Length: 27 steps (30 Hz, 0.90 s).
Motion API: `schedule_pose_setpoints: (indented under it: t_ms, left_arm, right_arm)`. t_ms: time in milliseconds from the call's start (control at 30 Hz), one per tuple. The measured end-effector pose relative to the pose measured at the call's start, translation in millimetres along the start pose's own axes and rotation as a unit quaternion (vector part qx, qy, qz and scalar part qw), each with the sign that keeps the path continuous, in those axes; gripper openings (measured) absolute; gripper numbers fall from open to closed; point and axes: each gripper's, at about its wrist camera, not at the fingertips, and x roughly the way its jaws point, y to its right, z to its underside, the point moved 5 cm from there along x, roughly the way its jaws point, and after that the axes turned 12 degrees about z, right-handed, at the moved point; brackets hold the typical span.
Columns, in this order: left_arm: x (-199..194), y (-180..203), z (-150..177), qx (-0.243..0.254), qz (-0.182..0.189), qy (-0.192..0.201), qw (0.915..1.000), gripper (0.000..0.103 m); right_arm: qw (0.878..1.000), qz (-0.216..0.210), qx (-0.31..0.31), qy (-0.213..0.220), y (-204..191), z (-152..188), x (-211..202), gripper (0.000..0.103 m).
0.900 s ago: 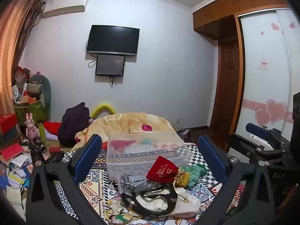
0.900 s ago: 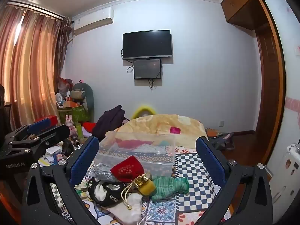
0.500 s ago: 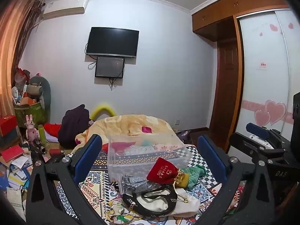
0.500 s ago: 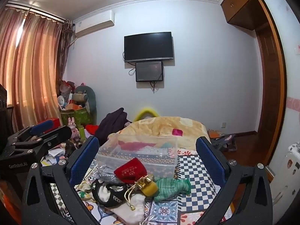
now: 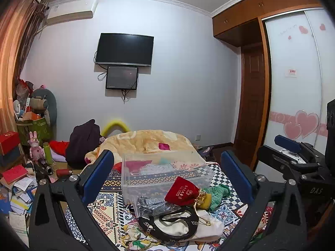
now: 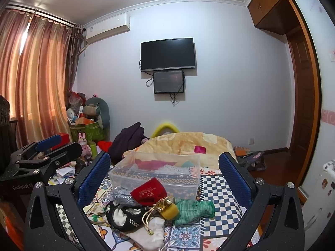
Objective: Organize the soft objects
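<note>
A pile of soft things lies on the patterned bed cover in front of a clear plastic bin point(image 5: 165, 173) point(image 6: 157, 172). It holds a red drawstring pouch point(image 5: 181, 191) point(image 6: 149, 191), a yellow pouch with gold ribbon point(image 5: 204, 198) point(image 6: 168, 208), a green knit piece point(image 5: 217, 191) point(image 6: 193, 209), a silver grey pouch point(image 5: 152, 205) point(image 6: 121, 193) and a black-and-white bag point(image 5: 173, 226) point(image 6: 123, 214). My left gripper point(image 5: 167, 175) and my right gripper point(image 6: 164, 177) are both open and empty, held above and short of the pile.
A yellow blanket point(image 5: 144, 142) point(image 6: 188, 144) and dark clothing point(image 5: 83, 140) lie behind the bin. Boxes, books and toys point(image 5: 23, 167) clutter the left side. A wardrobe point(image 5: 297, 83) and door stand on the right. Each gripper shows at the edge of the other's view point(image 5: 297, 161) point(image 6: 37, 159).
Both views have shifted slightly; the pile and bin sit a little lower in the right wrist view. Both grippers stay open and nothing on the bed has moved.
</note>
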Motion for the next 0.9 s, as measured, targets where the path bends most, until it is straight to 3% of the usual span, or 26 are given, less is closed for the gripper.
schedule_pose_setpoints:
  t_ms: [900]
  left_arm:
    - [-2.6, 1.2, -1.0, 0.000, 0.004, 0.000, 1.0000, 0.103]
  right_arm:
    - [1.000, -0.003, -0.001, 0.003, -4.5, -1.4, -3.2, 0.103]
